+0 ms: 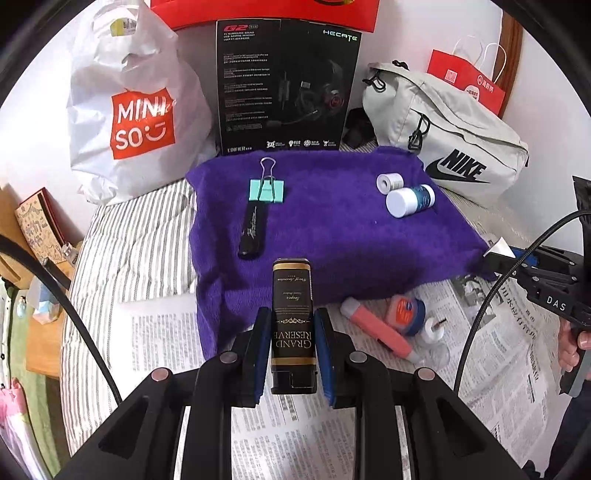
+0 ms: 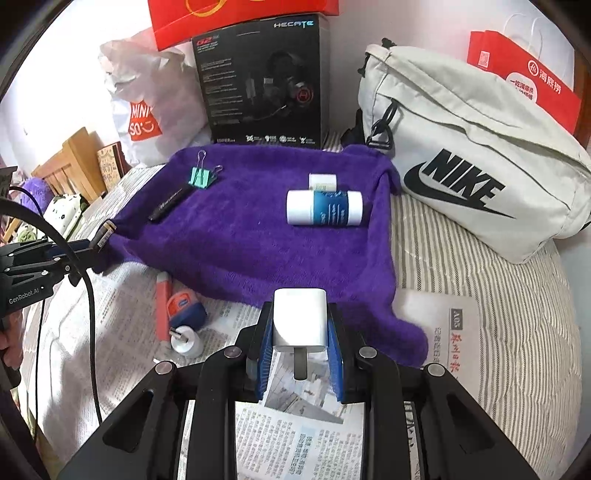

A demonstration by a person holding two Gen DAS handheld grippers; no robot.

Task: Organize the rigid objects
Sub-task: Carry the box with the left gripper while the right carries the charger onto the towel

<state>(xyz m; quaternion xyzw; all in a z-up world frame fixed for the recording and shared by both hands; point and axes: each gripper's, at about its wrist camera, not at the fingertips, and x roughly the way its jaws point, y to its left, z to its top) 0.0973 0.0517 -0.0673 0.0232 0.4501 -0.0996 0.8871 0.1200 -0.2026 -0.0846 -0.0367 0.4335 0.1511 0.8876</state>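
striped bed (image 1: 122, 258), white wall (image 1: 406, 33).

My left claw (image 1: 291, 334) is clamped on a black box (image 1: 292, 317); my right claw (image 2: 300, 334) (pads blue) grips a white charger (image 2: 300, 319), both low.

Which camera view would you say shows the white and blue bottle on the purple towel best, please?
The right wrist view: the white and blue bottle lies side-on there, large, with its blue label facing the camera. The left wrist view shows that bottle smaller and mostly cap-end on, its label foreshortened.
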